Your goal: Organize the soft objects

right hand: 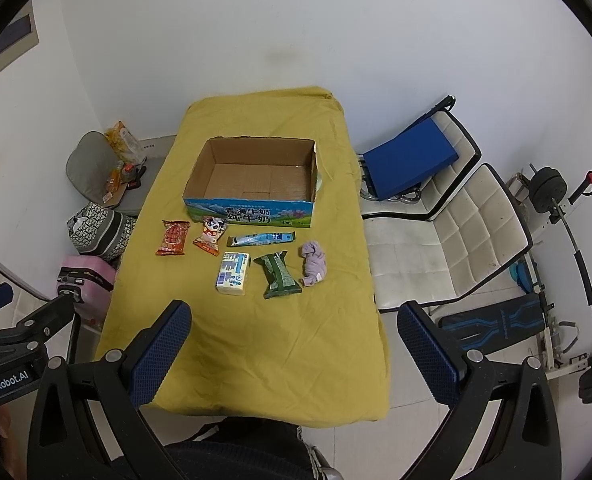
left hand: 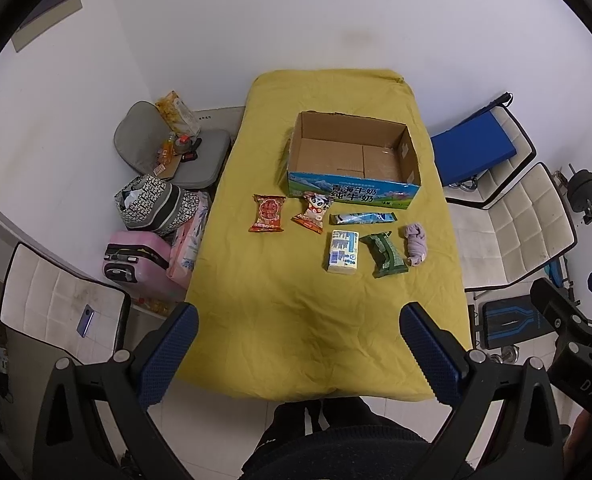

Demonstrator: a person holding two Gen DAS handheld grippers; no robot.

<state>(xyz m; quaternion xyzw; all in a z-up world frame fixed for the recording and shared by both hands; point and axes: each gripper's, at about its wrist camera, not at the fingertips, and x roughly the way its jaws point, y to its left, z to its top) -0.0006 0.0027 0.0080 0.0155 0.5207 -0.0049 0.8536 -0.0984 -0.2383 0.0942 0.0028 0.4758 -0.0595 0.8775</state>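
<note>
On a table under a yellow cloth (left hand: 296, 312) stands an open, empty cardboard box (left hand: 352, 160) (right hand: 256, 178). In front of it lie a red snack pack (left hand: 268, 213) (right hand: 173, 238), a cartoon snack pack (left hand: 313, 212) (right hand: 211, 235), a long blue bar (left hand: 363, 218) (right hand: 261, 239), a white-yellow tissue pack (left hand: 343, 253) (right hand: 234, 273), a green pack (left hand: 386, 255) (right hand: 281, 275) and a rolled lilac cloth (left hand: 415, 243) (right hand: 314, 263). My left gripper (left hand: 300, 348) hangs open over the near end of the table. My right gripper (right hand: 294, 344) is open too, holding nothing.
Bags, a pink suitcase (left hand: 132, 258) and a grey cushioned seat (left hand: 176, 148) crowd the floor left of the table. White padded chairs (right hand: 456, 240) with a blue pad (right hand: 410, 164) and a weight bench (right hand: 496, 324) stand on the right. A person's dark clothing (left hand: 336, 452) shows at the near edge.
</note>
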